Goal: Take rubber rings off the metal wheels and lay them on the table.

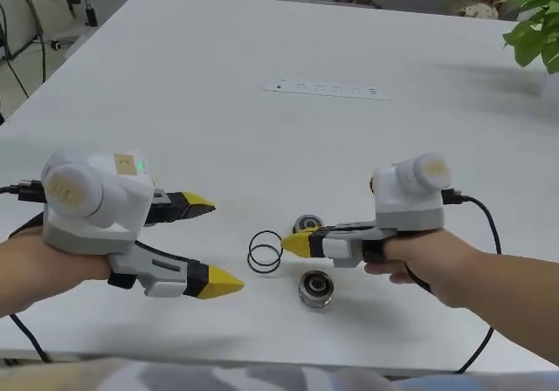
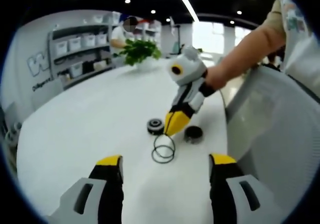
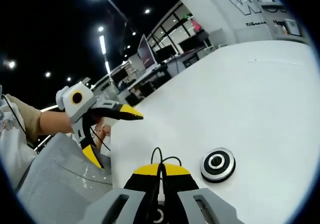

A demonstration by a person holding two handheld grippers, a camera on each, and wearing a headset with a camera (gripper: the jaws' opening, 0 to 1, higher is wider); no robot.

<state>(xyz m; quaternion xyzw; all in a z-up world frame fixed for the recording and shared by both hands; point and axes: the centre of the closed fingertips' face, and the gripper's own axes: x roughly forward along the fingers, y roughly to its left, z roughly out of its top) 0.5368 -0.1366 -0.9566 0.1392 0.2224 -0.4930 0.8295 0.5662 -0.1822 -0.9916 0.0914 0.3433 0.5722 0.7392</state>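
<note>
Your right gripper (image 1: 297, 244) is clenched on the rubber rings (image 1: 265, 252), just left of the metal wheels (image 1: 316, 288). Lower them flat onto the bench (image 1: 262, 147) before letting go. Your left gripper (image 1: 223, 243) hangs with jaws spread.

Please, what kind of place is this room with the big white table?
Probably an open office or lab workspace: a long white table, shelves holding storage bins along a wall, and desks with monitors farther back under ceiling spotlights.
</note>
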